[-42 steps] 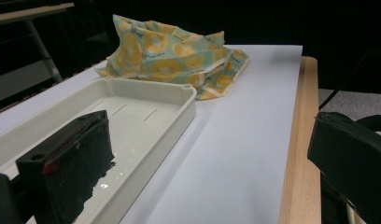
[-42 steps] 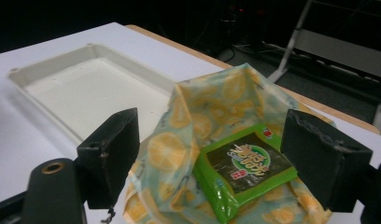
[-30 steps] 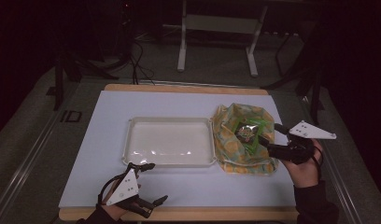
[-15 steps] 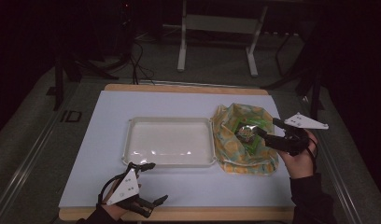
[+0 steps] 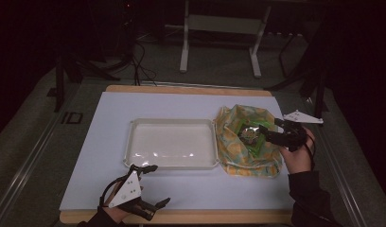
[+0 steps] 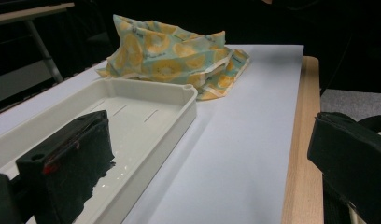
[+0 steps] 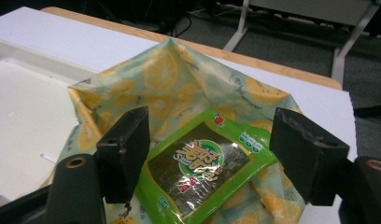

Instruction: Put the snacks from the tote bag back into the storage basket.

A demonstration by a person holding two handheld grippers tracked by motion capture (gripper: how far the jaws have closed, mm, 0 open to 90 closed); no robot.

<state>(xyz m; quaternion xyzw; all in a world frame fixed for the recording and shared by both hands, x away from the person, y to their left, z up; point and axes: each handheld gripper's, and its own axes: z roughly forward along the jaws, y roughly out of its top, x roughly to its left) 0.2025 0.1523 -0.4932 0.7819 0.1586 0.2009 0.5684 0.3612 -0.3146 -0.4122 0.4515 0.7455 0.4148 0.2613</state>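
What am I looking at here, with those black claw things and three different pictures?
A person at a table holds a hand-operated grasping tool in each hand. The high view looks down from above; the other two pictures come from cameras riding on each tool, looking along its black jaws. On the pale blue table top lie a white plastic tray and a lemon-printed cloth bag, open, with a green seaweed snack packet inside. The right tool reaches over the packet, jaws open on either side of it without pressing it. The left tool rests open near the front edge, holding nothing.
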